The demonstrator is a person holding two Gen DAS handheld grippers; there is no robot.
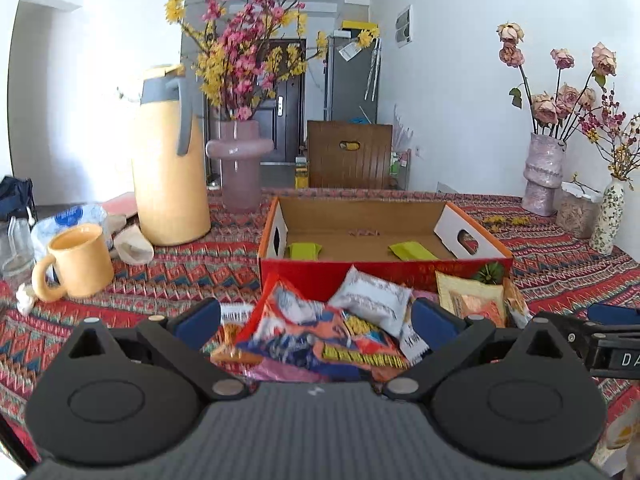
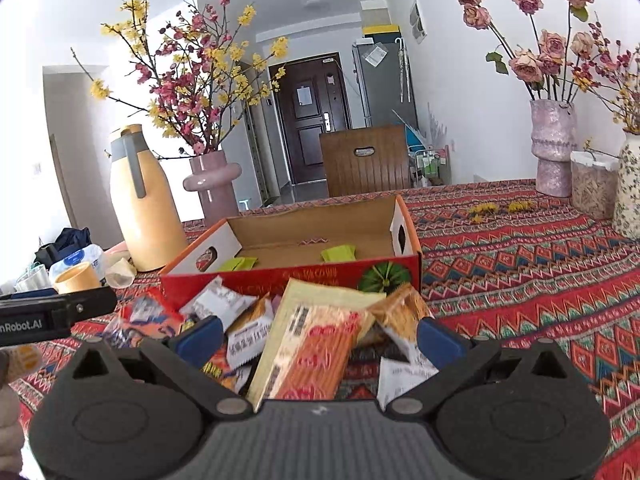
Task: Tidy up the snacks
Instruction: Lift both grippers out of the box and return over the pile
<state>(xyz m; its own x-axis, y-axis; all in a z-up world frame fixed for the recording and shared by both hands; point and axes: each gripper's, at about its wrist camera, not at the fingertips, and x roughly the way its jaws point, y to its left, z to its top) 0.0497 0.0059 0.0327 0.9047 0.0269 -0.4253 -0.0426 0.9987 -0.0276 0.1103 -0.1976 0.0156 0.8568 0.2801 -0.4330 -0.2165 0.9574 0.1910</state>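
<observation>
Both claws, left [image 1: 316, 322] and right [image 2: 318, 334], gape wide over the snacks [image 1: 340, 332] heaped on the surface [image 1: 560, 264] just before the box [image 1: 384, 270], which holds two green packets [image 1: 412, 251].

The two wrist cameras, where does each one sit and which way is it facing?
Left wrist: on the left tongs, facing the snack pile and cardboard box; right tongs at its right edge.
Right wrist: on the right tongs, facing the same pile; left tongs at its left edge.
Shared: box, yellow flask.
</observation>
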